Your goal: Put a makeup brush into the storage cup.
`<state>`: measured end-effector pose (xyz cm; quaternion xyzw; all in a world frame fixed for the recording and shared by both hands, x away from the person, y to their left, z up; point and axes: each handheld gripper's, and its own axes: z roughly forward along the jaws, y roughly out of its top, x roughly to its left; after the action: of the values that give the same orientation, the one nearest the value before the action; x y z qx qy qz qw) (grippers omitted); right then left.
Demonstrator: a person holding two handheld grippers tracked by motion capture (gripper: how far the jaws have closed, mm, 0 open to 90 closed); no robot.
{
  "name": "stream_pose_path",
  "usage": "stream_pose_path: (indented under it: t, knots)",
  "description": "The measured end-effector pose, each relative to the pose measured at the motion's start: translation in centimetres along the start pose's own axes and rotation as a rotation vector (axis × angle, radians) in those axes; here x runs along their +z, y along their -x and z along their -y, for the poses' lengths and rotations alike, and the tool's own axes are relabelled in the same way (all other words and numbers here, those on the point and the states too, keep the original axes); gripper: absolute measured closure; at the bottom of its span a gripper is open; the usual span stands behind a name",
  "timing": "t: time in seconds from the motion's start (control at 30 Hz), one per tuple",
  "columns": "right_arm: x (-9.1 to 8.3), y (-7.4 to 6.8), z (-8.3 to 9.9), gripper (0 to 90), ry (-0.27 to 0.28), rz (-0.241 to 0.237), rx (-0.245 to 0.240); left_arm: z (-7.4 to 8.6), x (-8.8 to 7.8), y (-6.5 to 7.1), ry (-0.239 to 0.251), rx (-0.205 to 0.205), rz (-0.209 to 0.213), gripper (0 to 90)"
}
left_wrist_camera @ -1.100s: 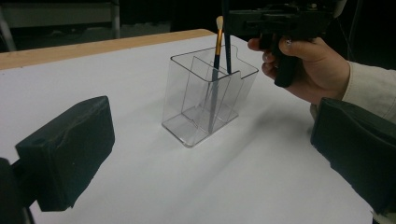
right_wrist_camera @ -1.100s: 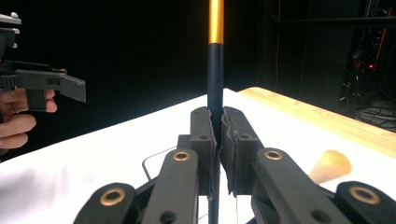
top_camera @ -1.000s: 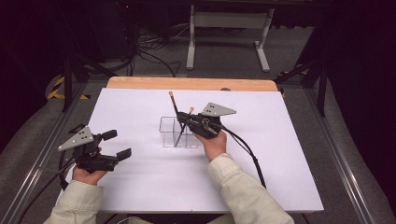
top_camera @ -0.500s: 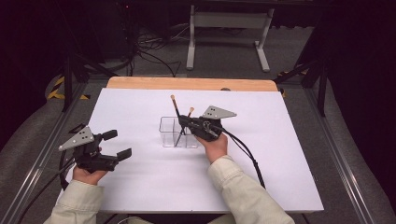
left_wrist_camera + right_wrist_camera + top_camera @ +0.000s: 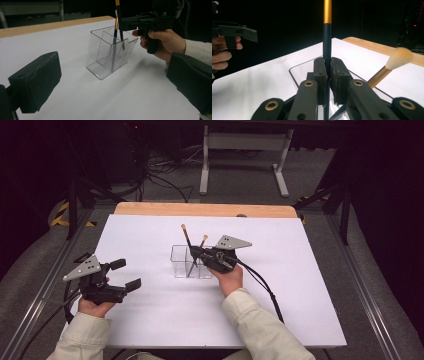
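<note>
Item 1, right claw [image 5: 194, 253]: your jaws are clamped on the dark handle of the held brush [image 5: 327, 37], pads pressing it from both sides in the right gripper view. The claw sits level, just over the rim of the organiser.

Item 2, held brush: a slim makeup brush with a black shaft and gold ferrule. Its long axis runs close to upright, slightly tilted, bristle end up [image 5: 183, 227] and tail end down inside the organiser. It passes straight through your grip, crosswise to the claw.

Item 3, clear organiser [image 5: 181, 262]: a transparent box with dividers, standing near the middle of the white surface [image 5: 300, 285]. It lies directly beneath your right claw, so any lowering or lifting of the brush runs along that near-vertical line.

Item 4, second brush [image 5: 202, 241]: gold handle, pale bristles, leaning in the organiser just beside the held one. Judged risk: the two handles may knock as yours travels.

Item 5, left claw [image 5: 125, 275]: jaws apart, holding nothing, parked well to the left of the organiser above the surface. Your right hand [image 5: 229, 279] is by far the nearer one to the work.
</note>
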<state>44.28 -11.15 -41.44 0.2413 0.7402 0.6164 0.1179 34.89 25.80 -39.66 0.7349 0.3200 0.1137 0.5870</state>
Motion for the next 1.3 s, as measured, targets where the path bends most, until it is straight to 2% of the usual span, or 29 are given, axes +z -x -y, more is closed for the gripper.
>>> stream_pose_path:
  t: [0.17, 0.2, 0.23, 0.33, 0.4, 0.53, 0.7, 0.97, 1.3]
  knots:
    - [-0.2, -0.1, -0.1, 80.0, -0.004, 0.003, -0.013, 0.0, 0.0, 0.0, 0.001, 0.001, -0.002, 0.5]
    - [-0.2, -0.2, -0.1, 74.0, -0.002, 0.004, -0.014, 0.0, 0.0, 0.0, 0.001, 0.0, -0.002, 0.5]
    - [-0.4, -0.2, -0.3, 63.2, 0.009, 0.001, -0.004, 0.0, 0.0, 0.0, 0.001, 0.0, -0.002, 0.5]
    - [-0.9, 0.0, -0.7, 47.1, 0.037, -0.02, 0.03, 0.0, 0.0, 0.0, 0.001, 0.001, -0.002, 0.5]
    - [-1.5, 0.0, -1.1, 43.7, 0.05, -0.033, 0.039, 0.0, 0.0, 0.0, 0.002, 0.0, -0.002, 0.5]
    - [-2.5, -0.3, -1.8, 35.4, 0.061, -0.034, 0.019, 0.0, 0.0, 0.0, 0.004, 0.002, -0.001, 0.5]
    - [-4.4, -0.6, -2.9, 21.1, 0.075, -0.036, -0.03, 0.0, -0.1, 0.0, 0.005, 0.0, -0.002, 0.5]
    - [-6.9, -0.6, -3.8, 9.5, 0.076, -0.046, -0.056, 0.0, -0.1, 0.1, 0.011, 0.005, -0.001, 0.5]
    - [-10.3, 0.0, -4.2, 6.4, 0.035, 0.009, -0.078, 0.0, -0.3, 0.2, 0.02, 0.007, 0.003, 0.5]
